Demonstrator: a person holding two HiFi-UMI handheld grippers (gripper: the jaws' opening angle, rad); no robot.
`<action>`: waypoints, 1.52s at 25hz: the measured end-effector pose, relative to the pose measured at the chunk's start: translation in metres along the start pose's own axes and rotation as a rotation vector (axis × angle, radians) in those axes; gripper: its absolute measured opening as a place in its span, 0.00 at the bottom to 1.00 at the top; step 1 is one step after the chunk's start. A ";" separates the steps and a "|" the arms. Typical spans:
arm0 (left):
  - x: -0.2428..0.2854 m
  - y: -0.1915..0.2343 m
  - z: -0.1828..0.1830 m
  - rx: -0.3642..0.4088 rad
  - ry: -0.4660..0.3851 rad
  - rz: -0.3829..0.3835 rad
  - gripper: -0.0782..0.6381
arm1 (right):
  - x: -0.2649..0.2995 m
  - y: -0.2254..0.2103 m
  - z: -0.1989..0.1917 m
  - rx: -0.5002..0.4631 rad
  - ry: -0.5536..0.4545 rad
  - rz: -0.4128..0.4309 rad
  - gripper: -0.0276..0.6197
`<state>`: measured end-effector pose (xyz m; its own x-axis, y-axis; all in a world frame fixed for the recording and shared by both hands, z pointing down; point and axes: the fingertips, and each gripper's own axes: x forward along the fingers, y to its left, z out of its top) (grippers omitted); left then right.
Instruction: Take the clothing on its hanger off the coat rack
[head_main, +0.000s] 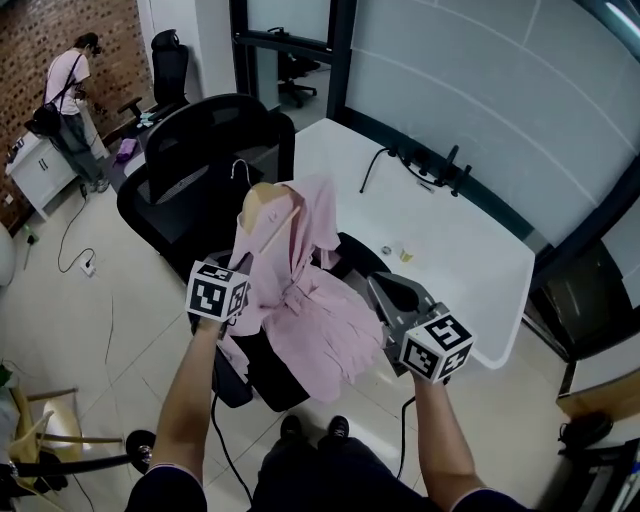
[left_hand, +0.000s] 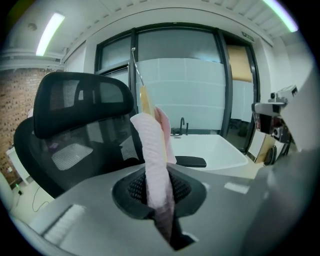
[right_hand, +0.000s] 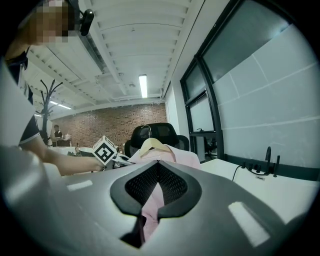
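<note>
Landmark for all places: black mesh-back office chair (head_main: 205, 150), w/ a long white desk (head_main: 440, 240) right beside it. Over the chair seat, in front of the backrest, a pale pink long-sleeved shirt (head_main: 315, 300) is held up on a light wooden hanger (head_main: 268, 208). It is well apart from the dark branched coat rack (right_hand: 46, 97), which is seen only in the right gripper view, far behind the chair. Removal from the rack is therefore judged as good as done; what's left is prob. setting the garment down.

Key relation: the shirt lies between the two tongs. Hanger end is up nr the backrest and the hem is down toward the seat's front edge, so the long axis runs top to bottom, tilted toward the person. The left gripper (head_main: 244, 264) is placed nearer the hanger, whose bar is seen almost edge-on from it. The right gripper (head_main: 374, 288) is lower, at the hem on the chair's desk side.

Left jaws are closed tight on a fold of pink cloth just below the hanger shoulder. Right jaws are drawn in too, w/ a strip of cloth pinched between the pads. Both forearms are stretched fwd toward the seat, marker cubes uppermost. The thin metal hook (head_main: 238, 170) appears free, just in front of the backrest.
</note>
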<state>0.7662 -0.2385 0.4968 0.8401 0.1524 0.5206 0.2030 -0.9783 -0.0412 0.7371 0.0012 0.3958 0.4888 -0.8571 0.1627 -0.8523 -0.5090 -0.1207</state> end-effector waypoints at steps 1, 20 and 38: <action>0.004 -0.002 -0.008 -0.019 0.004 0.005 0.15 | 0.000 0.000 -0.004 0.004 0.006 0.001 0.05; 0.100 -0.056 -0.177 -0.299 0.138 0.084 0.15 | 0.002 -0.025 -0.081 0.114 0.123 0.010 0.05; 0.177 -0.090 -0.291 -0.451 0.228 0.089 0.16 | -0.004 -0.039 -0.167 0.154 0.274 0.034 0.05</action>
<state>0.7499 -0.1640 0.8407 0.7029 0.0802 0.7068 -0.1439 -0.9570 0.2518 0.7372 0.0382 0.5631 0.3743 -0.8310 0.4114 -0.8187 -0.5045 -0.2742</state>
